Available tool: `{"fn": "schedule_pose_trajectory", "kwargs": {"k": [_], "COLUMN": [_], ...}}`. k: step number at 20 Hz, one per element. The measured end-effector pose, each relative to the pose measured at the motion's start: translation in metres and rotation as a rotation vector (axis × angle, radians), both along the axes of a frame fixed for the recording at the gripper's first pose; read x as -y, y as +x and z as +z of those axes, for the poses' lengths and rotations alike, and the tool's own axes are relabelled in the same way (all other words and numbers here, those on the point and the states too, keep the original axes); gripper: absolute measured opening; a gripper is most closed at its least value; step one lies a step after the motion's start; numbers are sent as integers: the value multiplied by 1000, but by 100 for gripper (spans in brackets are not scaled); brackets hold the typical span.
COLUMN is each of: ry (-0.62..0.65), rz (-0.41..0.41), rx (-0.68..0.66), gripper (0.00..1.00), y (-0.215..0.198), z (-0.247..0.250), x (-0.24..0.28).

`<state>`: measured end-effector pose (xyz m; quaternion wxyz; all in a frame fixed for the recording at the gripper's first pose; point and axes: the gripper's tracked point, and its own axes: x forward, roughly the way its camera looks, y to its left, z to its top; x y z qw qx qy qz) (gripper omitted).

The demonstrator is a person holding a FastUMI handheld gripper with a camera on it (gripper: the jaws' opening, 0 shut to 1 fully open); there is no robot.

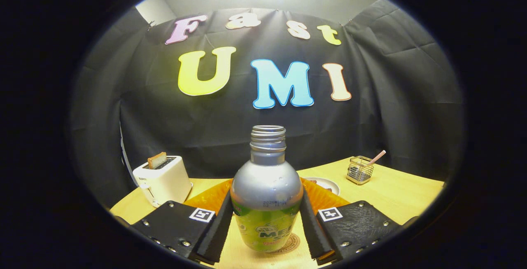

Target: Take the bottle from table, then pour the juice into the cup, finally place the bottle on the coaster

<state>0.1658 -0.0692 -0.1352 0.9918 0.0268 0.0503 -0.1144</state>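
The gripper (266, 223) has its two black fingers (217, 228) closed against the sides of the bottle (266, 195), one pad on the left flank and one on the right, so the bottle is clamped between them. The bottle stands upright, its silver shoulder and threaded neck rising above the fingers, and its mouth is uncapped. Its lower part carries a green label. The base of the bottle sits over a round brown coaster (288, 245), whose edge peeks out just to the right of the base on the wooden table (395, 195); whether the base rests on the coaster or is held slightly above it cannot be told.

Directly behind the bottle, an orange ribbed thing (208, 197) spreads out to both sides, mostly hidden by the bottle and the fingers; what it is cannot be told. To the far left on the table stands a white toaster (163, 180) with a slice of toast (157, 160) sticking up from its slot. Beyond the bottle to the right lies a small white plate (329, 185) with something dark on it. Farther right, near the table's far edge, is a small wire holder (360, 170) with a striped straw (375, 158) leaning out of it.
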Motion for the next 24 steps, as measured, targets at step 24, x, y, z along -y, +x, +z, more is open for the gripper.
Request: {"fn": "schedule_pose_trajectory", "kwargs": {"k": [24], "ry": [-132], "rz": [42], "rx": [-102], "gripper": [77], "y": [42], "z": [-99], "x": [10]}}
